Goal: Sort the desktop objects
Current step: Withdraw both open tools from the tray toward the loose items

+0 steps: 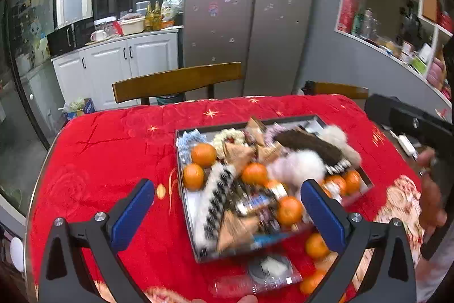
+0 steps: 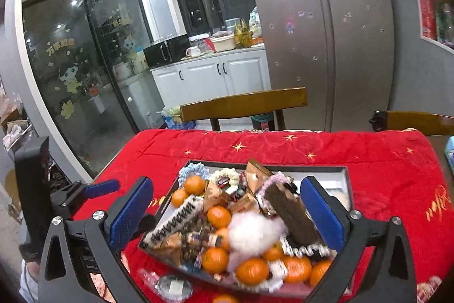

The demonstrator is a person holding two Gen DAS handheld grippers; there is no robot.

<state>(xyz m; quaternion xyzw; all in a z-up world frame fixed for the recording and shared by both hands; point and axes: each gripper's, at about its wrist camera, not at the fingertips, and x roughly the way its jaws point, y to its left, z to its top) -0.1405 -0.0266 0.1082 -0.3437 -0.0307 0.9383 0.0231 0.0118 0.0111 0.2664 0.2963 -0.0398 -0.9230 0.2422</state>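
A dark rectangular tray (image 1: pixel 283 120) (image 2: pixel 347 175) sits on the red tablecloth, piled with oranges (image 1: pixel 203 154) (image 2: pixel 218 216), snack packets, scrunchies, white fluffy pieces (image 1: pixel 300 165) (image 2: pixel 252 229), a black-and-white checked clip (image 1: pixel 218 189) (image 2: pixel 176 217) and a long brown furry clip (image 1: pixel 312 145) (image 2: pixel 292 215). My left gripper (image 1: pixel 227 209) is open and empty, above the tray's near end. My right gripper (image 2: pixel 227 212) is open and empty, above the tray's near side. Loose oranges (image 1: pixel 316 246) and a clear packet (image 1: pixel 266 274) lie on the cloth by the tray's near edge.
The red tablecloth (image 1: pixel 113 155) (image 2: pixel 397 175) covers the table. Two wooden chairs (image 1: pixel 176 81) (image 2: pixel 244 104) stand at the far side. The other gripper and a hand (image 1: pixel 431 189) show at the right edge, the left gripper (image 2: pixel 85 189) at the left.
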